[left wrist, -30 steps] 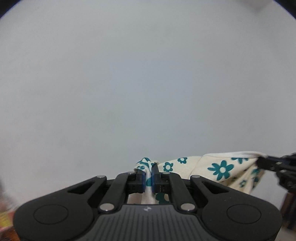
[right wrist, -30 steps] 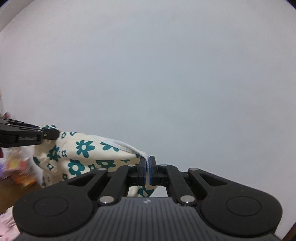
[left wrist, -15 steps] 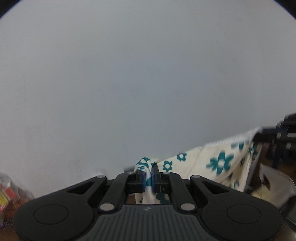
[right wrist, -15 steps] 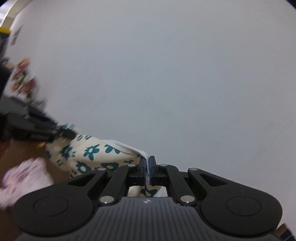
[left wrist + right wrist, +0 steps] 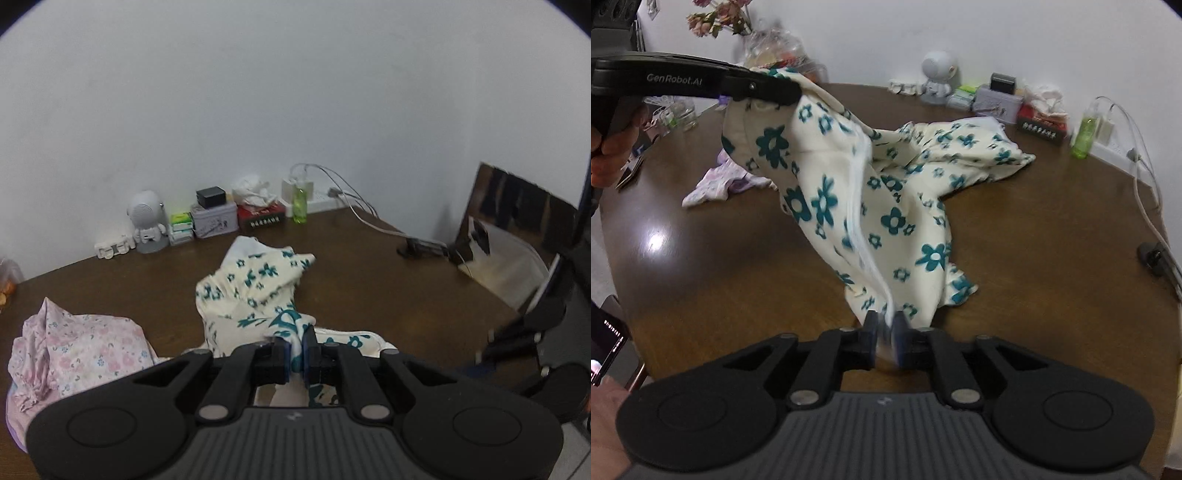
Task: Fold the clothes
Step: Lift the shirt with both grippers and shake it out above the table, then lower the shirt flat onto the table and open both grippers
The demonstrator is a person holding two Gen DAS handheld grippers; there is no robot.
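Each gripper (image 5: 885, 338) is matte black with blue pads, silver screws and a ribbed grey housing.

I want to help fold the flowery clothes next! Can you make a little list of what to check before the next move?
1. Left gripper shut on the cream garment with teal flowers: ok.
2. Right gripper jaws are opening, cloth edge between them: ok.
3. Garment lying flat on the brown table: not ok, bunched and partly lifted.
4. Pink floral garment clear of the fold area: ok, off to the side.
5. White cables clear of the cloth: ok.
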